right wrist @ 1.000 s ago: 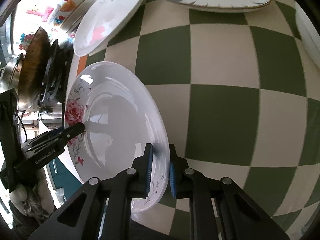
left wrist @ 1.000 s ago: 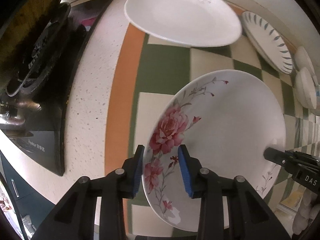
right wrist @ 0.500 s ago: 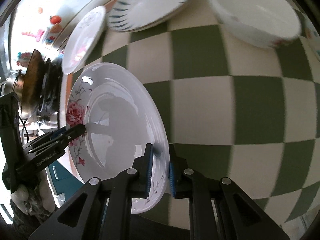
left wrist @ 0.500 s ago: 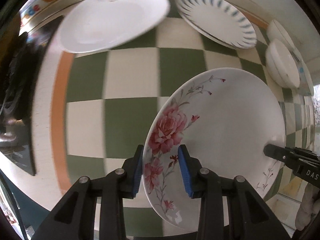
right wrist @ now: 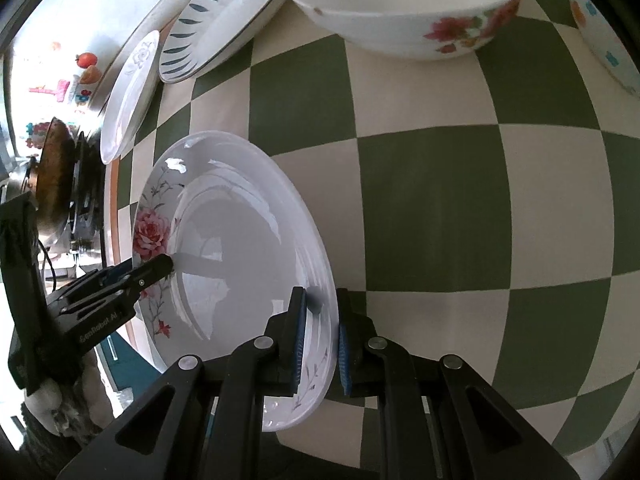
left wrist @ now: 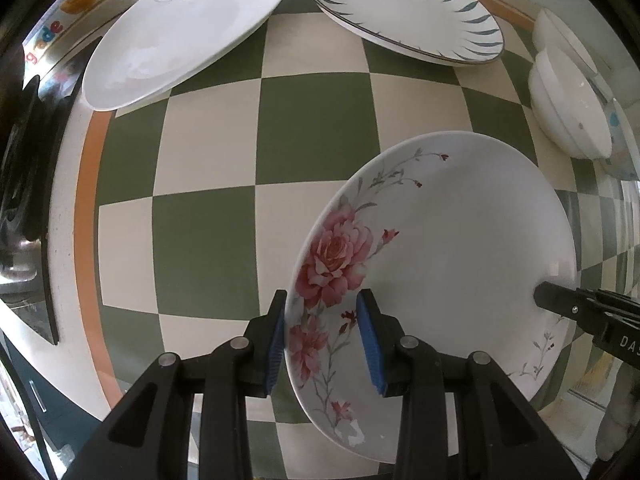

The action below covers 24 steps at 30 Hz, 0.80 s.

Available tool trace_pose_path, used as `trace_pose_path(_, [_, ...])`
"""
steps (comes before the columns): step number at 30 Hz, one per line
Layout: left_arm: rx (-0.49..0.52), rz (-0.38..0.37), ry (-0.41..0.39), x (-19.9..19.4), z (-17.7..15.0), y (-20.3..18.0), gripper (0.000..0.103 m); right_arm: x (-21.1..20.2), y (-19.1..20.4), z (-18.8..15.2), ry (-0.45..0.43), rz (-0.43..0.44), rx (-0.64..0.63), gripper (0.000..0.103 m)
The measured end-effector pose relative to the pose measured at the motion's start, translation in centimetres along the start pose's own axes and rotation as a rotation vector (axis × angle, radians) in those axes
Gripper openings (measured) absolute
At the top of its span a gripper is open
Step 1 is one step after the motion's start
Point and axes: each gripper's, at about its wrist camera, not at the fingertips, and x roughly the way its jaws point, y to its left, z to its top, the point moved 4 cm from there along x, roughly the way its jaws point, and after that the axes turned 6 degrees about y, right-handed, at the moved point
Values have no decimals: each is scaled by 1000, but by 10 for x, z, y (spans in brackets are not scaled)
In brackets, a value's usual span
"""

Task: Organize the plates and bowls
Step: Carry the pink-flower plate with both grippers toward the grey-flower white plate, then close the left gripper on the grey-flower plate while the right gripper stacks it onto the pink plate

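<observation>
Bright daylight, sharp in the middle, heavy fisheye warp at the rims

Both views are well lit, looks like soft daylight with nothing dim except the black vignette ring in the corners. The checkered cloth (left wrist: 208, 240) bulges badly, its squares bending toward the edges. The rose plate (right wrist: 240, 264) throws white glare streaks along its inner curve in the right wrist view, plus a grey shadow and reflection across its well. In the left wrist view it's matte and evenly lit. The bowl (right wrist: 404, 8) up top looks slightly soft. The far left edge of both views goes dark and murky.
</observation>
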Motion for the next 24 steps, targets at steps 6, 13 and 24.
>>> trace_pose_path(6, [-78, -45, -72, -46, -1, 18, 32, -27, -7, 1, -6, 18, 36, 16])
trace_pose_path(13, [-252, -80, -286, -139, 31, 91, 53, -118, 44, 6, -134, 58, -43, 46])
trace_pose_path(24, [-446, -75, -175, -61, 110, 210, 56, -59, 189, 183, -128, 104, -193, 49])
